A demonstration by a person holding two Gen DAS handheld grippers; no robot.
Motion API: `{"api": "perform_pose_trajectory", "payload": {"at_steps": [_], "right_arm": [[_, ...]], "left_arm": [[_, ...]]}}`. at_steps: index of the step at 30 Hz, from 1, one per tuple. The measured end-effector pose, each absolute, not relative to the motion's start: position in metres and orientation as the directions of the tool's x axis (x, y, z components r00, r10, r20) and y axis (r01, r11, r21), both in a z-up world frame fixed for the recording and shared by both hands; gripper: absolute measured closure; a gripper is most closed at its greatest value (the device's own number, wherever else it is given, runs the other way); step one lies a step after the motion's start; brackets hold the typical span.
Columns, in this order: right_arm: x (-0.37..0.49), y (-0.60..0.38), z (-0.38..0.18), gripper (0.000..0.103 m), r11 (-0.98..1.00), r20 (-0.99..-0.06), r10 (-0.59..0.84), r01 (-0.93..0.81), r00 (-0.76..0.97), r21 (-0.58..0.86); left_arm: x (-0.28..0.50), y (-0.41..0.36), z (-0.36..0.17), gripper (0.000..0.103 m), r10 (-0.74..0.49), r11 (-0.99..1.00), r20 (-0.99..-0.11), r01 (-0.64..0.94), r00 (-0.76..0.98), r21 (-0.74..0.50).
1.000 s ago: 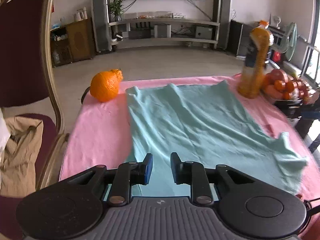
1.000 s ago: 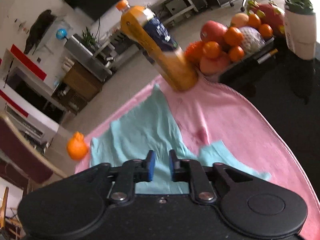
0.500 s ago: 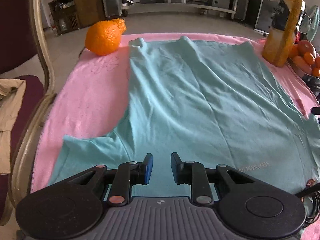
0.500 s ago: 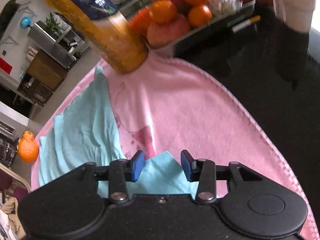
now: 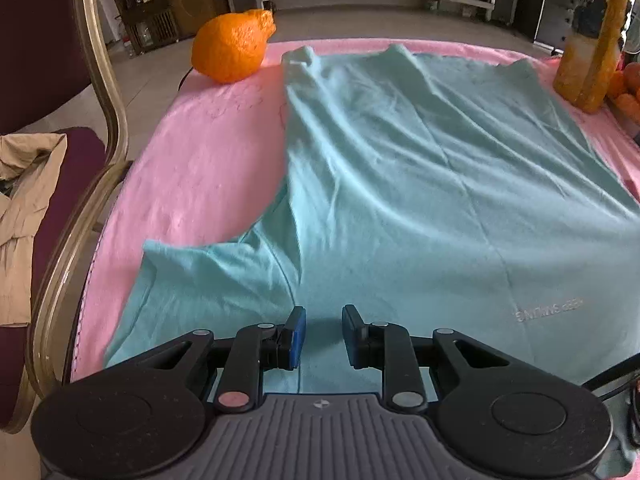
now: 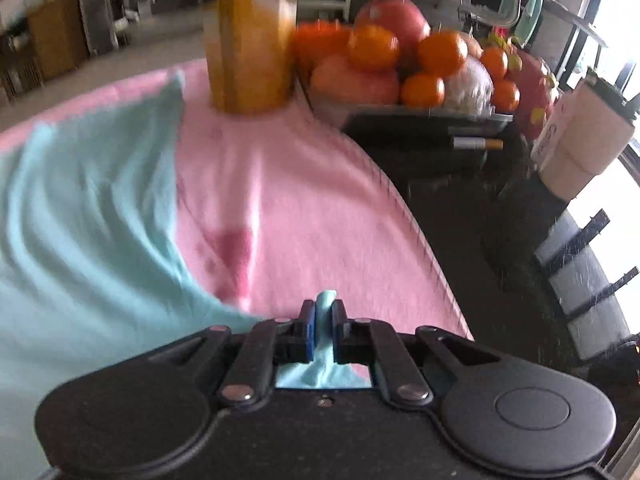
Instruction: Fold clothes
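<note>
A teal T-shirt lies spread flat on a pink towel that covers the table. Its left sleeve sticks out toward the table's left edge. My left gripper hovers over the shirt's near edge by that sleeve, jaws a little apart, with cloth below them but none between the pads. In the right wrist view the shirt fills the left side. My right gripper is closing its jaws on a pinch of the teal right sleeve, which bunches up between the blue pads.
A large orange fruit sits at the far left corner of the towel. An orange juice bottle stands at the far right, beside a tray of fruit. A white cup and a cigarette are on the dark tabletop. A chair with beige cloth stands left.
Both grippers came down toward the table. The right gripper rolled level, opened wider over the right sleeve, then closed on it. The left gripper's jaws kept the same gap.
</note>
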State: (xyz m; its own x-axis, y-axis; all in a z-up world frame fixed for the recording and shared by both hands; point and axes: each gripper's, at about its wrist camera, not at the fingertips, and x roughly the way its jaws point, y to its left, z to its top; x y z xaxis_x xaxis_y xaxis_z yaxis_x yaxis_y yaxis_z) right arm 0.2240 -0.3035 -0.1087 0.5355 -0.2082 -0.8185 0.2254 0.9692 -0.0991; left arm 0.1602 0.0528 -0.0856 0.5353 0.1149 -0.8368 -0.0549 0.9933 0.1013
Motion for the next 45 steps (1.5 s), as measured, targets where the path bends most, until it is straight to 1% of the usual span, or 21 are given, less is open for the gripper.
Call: {"api": "perform_pose_trajectory", "payload": {"at_steps": [2, 3, 5, 8, 9, 12, 15, 17, 21, 24, 28, 30, 31, 32, 33, 35, 37, 40, 42, 44, 45], "right_arm": [[0.225, -0.296, -0.108, 0.093, 0.970, -0.815, -0.227, 0.196, 0.534, -0.141], [0.225, -0.295, -0.107, 0.085, 0.970, -0.815, -0.226, 0.199, 0.534, -0.139], [0.221, -0.303, -0.096, 0.075, 0.971, -0.808, -0.189, 0.229, 0.558, -0.069], [0.212, -0.317, -0.072, 0.073, 0.959, -0.776, -0.109, 0.271, 0.622, 0.082], [0.209, -0.321, -0.063, 0.073, 0.948, -0.759, -0.056, 0.273, 0.648, 0.163], [0.215, -0.319, -0.036, 0.072, 0.919, -0.698, 0.093, 0.208, 0.710, 0.335], [0.241, -0.297, -0.018, 0.073, 0.930, -0.670, 0.172, 0.107, 0.722, 0.353], [0.262, -0.280, -0.013, 0.077, 0.937, -0.661, 0.201, 0.055, 0.723, 0.344], [0.319, -0.250, -0.023, 0.078, 0.956, -0.676, 0.205, 0.003, 0.708, 0.293], [0.365, -0.240, -0.043, 0.078, 0.964, -0.699, 0.180, 0.017, 0.692, 0.265], [0.417, -0.222, -0.071, 0.078, 0.984, -0.748, 0.113, 0.033, 0.654, 0.177], [0.433, -0.217, -0.087, 0.078, 0.990, -0.771, 0.074, 0.048, 0.633, 0.135], [0.439, -0.214, -0.094, 0.083, 0.992, -0.779, 0.051, 0.056, 0.625, 0.109], [0.442, -0.211, -0.098, 0.101, 0.995, -0.777, 0.018, 0.065, 0.629, 0.075], [0.443, -0.208, -0.100, 0.102, 0.996, -0.767, -0.023, 0.077, 0.641, 0.035], [0.440, -0.204, -0.097, 0.103, 0.989, -0.698, -0.140, 0.127, 0.702, -0.071], [0.440, -0.205, -0.098, 0.103, 0.980, -0.675, -0.197, 0.163, 0.711, -0.114], [0.444, -0.206, -0.111, 0.102, 0.982, -0.716, -0.186, 0.151, 0.673, -0.113], [0.445, -0.207, -0.118, 0.102, 0.984, -0.738, -0.176, 0.143, 0.652, -0.109], [0.440, -0.211, -0.114, 0.099, 0.988, -0.728, -0.149, 0.136, 0.669, -0.077], [0.439, -0.213, -0.110, 0.095, 0.990, -0.724, -0.127, 0.126, 0.678, -0.055]], "left_arm": [[0.160, 0.055, -0.085, 0.079, 0.122, 0.992, -0.835, -0.065, 0.536, 0.104], [0.160, 0.058, -0.082, 0.079, 0.122, 0.993, -0.833, -0.076, 0.539, 0.096], [0.161, 0.064, -0.076, 0.079, 0.114, 0.992, -0.828, -0.101, 0.548, 0.069], [0.167, 0.074, -0.057, 0.079, 0.110, 0.991, -0.804, -0.121, 0.584, 0.047], [0.169, 0.077, -0.050, 0.079, 0.110, 0.991, -0.794, -0.126, 0.598, 0.042], [0.184, 0.084, -0.030, 0.079, 0.102, 0.993, -0.755, -0.113, 0.647, 0.037], [0.211, 0.085, -0.017, 0.079, 0.096, 0.995, -0.723, -0.088, 0.684, 0.049], [0.231, 0.083, -0.015, 0.079, 0.102, 0.995, -0.705, -0.076, 0.702, 0.069], [0.276, 0.084, -0.028, 0.079, 0.111, 0.993, -0.688, -0.054, 0.717, 0.104], [0.303, 0.085, -0.044, 0.079, 0.107, 0.993, -0.688, -0.038, 0.717, 0.115], [0.321, 0.088, -0.058, 0.079, 0.049, 0.997, -0.705, 0.003, 0.707, 0.072], [0.326, 0.089, -0.063, 0.079, 0.047, 0.997, -0.704, 0.008, 0.709, 0.074], [0.328, 0.090, -0.065, 0.079, 0.049, 0.997, -0.704, 0.005, 0.709, 0.075], [0.330, 0.092, -0.067, 0.079, 0.053, 0.997, -0.703, 0.000, 0.709, 0.075], [0.332, 0.094, -0.068, 0.079, 0.057, 0.997, -0.703, -0.006, 0.709, 0.075], [0.335, 0.097, -0.072, 0.079, 0.075, 0.996, -0.705, -0.024, 0.705, 0.082], [0.337, 0.102, -0.076, 0.079, 0.091, 0.995, -0.714, -0.046, 0.694, 0.083], [0.340, 0.109, -0.081, 0.079, 0.098, 0.995, -0.729, -0.080, 0.677, 0.060], [0.346, 0.112, -0.081, 0.077, 0.091, 0.995, -0.736, -0.094, 0.671, 0.037], [0.358, 0.112, -0.081, 0.067, 0.080, 0.996, -0.739, -0.088, 0.668, 0.028], [0.366, 0.109, -0.080, 0.067, 0.079, 0.996, -0.739, -0.081, 0.669, 0.033]]}}
